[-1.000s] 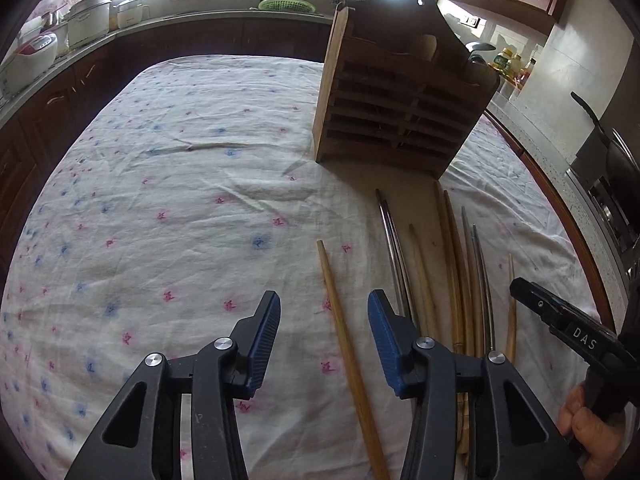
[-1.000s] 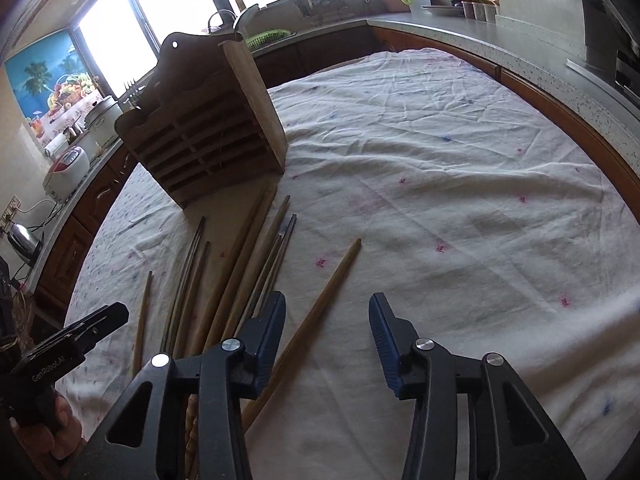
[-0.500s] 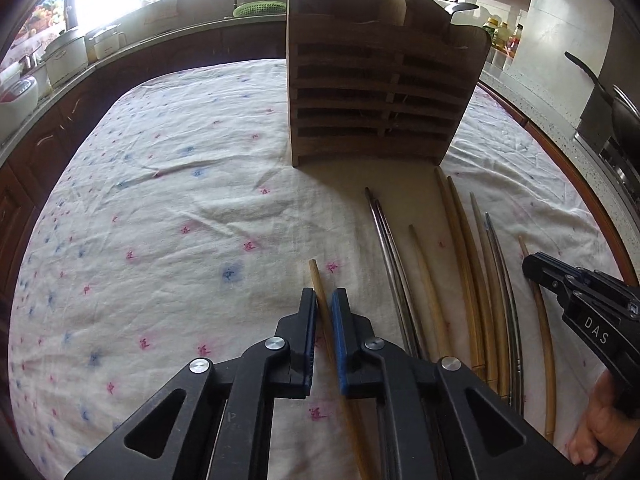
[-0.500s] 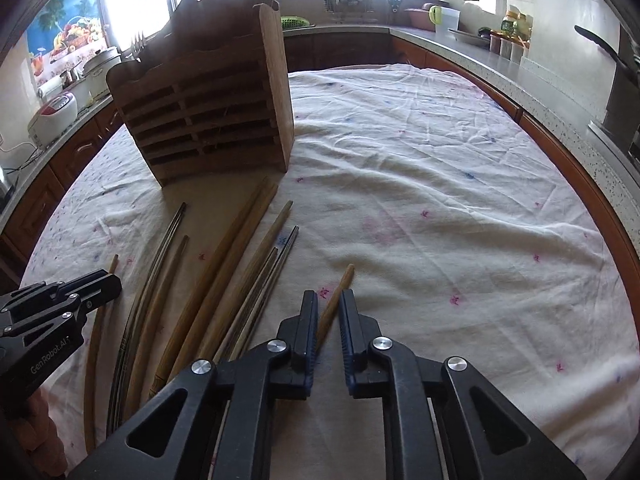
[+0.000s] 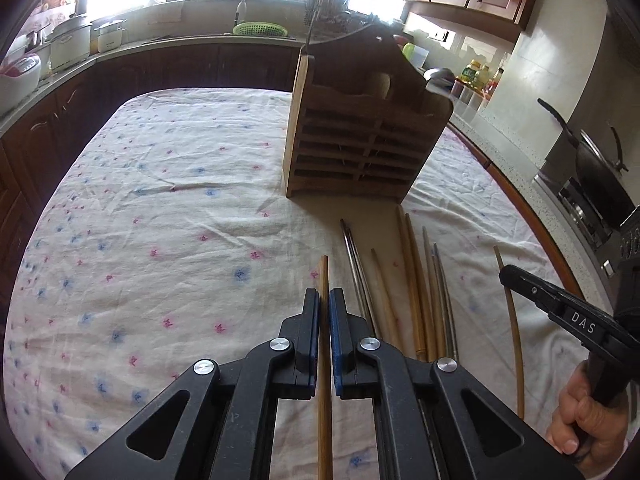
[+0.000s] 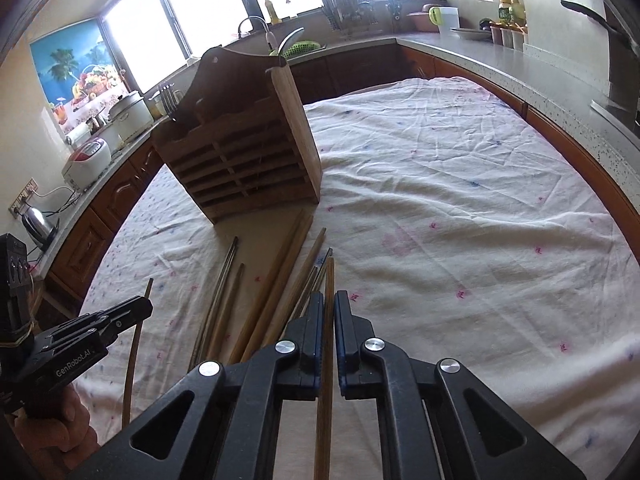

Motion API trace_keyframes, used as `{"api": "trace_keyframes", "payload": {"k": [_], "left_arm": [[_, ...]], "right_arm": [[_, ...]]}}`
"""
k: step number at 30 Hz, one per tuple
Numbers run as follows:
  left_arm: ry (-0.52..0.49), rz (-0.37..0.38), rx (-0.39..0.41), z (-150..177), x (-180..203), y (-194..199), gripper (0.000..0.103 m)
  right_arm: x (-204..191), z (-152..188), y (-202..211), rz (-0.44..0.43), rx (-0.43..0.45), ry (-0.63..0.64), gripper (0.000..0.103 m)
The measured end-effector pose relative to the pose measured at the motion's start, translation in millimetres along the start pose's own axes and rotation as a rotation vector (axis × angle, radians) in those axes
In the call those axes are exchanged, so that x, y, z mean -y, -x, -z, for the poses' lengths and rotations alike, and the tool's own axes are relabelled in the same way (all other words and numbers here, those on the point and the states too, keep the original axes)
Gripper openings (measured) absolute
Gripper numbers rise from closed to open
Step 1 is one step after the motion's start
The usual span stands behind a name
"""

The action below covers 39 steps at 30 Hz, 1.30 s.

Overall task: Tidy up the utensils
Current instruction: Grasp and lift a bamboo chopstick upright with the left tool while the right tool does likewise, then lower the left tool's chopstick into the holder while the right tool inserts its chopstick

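My left gripper (image 5: 324, 300) is shut on a wooden chopstick (image 5: 323, 276) that sticks out forward between its fingers, lifted above the cloth. My right gripper (image 6: 329, 302) is shut on another wooden chopstick (image 6: 329, 276) in the same way. Several more wooden and metal chopsticks (image 5: 416, 280) lie side by side on the flowered tablecloth (image 5: 160, 240), in front of a slatted wooden utensil holder (image 5: 360, 140). The holder (image 6: 248, 152) and the loose chopsticks (image 6: 280, 272) also show in the right wrist view. Each gripper shows at the edge of the other's view.
A thin bent chopstick (image 5: 514, 340) lies apart at the right of the row. Kitchen counters with rice cookers (image 5: 72, 40), a sink and a green basket (image 5: 260, 30) ring the table. A wok (image 5: 600, 176) sits on the stove at right.
Both grippers went from open to shut, each on a chopstick, and have since lifted them off the cloth. The views have pulled back from the holder.
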State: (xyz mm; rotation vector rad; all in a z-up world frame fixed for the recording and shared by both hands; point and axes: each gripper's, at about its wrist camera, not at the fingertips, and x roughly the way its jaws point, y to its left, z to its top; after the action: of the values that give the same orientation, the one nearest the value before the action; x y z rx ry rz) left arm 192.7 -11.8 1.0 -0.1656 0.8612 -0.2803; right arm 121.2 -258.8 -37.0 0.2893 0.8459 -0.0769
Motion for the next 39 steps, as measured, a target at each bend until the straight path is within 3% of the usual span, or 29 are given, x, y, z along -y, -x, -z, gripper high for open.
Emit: {"api": "trace_keyframes", "payload": {"k": [15, 21, 39], "left_arm": [[0.006, 0.088, 0.235, -2.0, -7.7, 125.7, 0.004], [0.02, 0.083, 0.275, -3.4, -13.2, 137.8, 0.004], [0.024, 0.09, 0.352, -35.5, -15.9, 139.9, 0.004]], "right_arm": [[-23.8, -33.5, 99.3, -0.132, 0.237, 0.028, 0.005], [-29.5, -48.3, 115.3, -0.141, 0.301, 0.051, 0.005], [-31.1, -72.4, 118.6, -0.15, 0.358, 0.058, 0.005]]}}
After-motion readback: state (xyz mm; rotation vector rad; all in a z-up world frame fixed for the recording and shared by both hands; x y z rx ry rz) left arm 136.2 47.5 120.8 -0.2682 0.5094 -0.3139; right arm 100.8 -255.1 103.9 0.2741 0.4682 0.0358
